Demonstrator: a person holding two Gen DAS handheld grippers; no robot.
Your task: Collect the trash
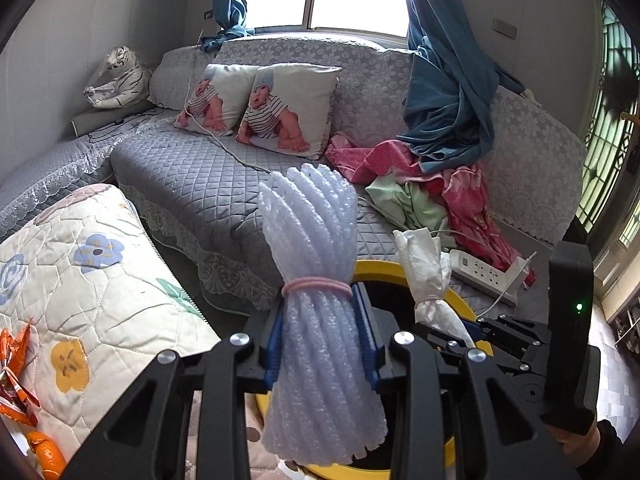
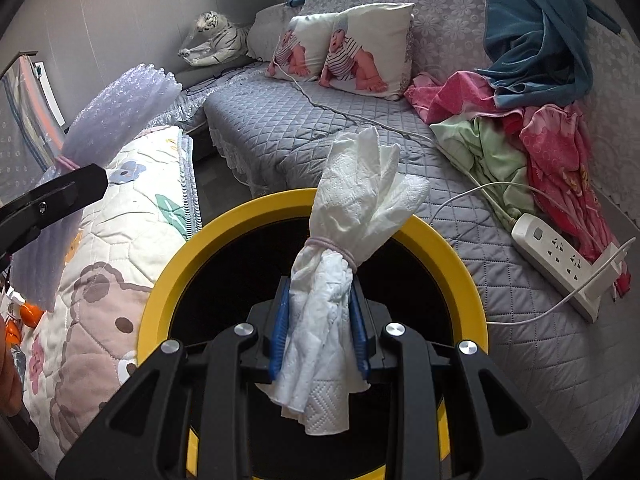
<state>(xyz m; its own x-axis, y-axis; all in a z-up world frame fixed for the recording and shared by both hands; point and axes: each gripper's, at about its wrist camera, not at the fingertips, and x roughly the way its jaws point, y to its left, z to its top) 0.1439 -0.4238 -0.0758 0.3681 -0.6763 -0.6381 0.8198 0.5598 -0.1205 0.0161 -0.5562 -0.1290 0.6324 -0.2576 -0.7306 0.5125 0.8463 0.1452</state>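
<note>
With the left gripper (image 1: 322,344) clamped on the banded bubble-wrap bundle (image 1: 316,276) and the right gripper (image 2: 319,334) pinching the banded paper-towel wad (image 2: 340,264), centre both over the yellow-rimmed bin (image 2: 208,232) before letting go

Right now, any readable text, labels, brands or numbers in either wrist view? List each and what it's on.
None can be read in either view.
Power strip: only socket holes and a switch show, no legible marking.
Orange wrapper: crumpled at the frame edge, any print too blurred to read.
Cushions: pictures only, no words.
Yellow bin, bubble wrap, paper towel: no labels in view.
</note>
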